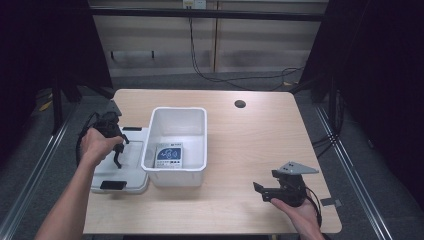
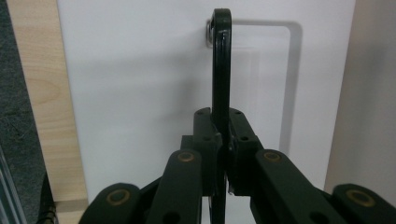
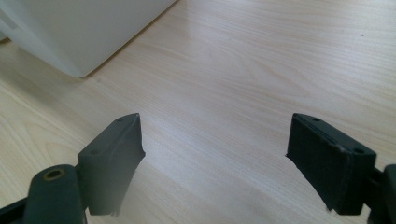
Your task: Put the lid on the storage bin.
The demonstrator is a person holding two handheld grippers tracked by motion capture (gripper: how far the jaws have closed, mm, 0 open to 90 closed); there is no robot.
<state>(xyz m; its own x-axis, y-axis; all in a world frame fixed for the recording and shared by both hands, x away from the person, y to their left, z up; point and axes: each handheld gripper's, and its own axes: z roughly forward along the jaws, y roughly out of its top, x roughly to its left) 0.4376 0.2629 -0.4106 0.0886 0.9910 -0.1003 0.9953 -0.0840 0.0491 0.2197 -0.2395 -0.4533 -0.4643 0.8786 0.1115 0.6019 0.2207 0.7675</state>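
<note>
While clamped edge-on, the lid's black handle (image 2: 221, 70) rises between the jaws.

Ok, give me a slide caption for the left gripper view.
Left tongs shut on the lid's black handle, raised above the white lid.

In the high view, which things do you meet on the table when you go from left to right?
Left gripper on the lid's handle → white bin → round hole → right gripper.
</note>
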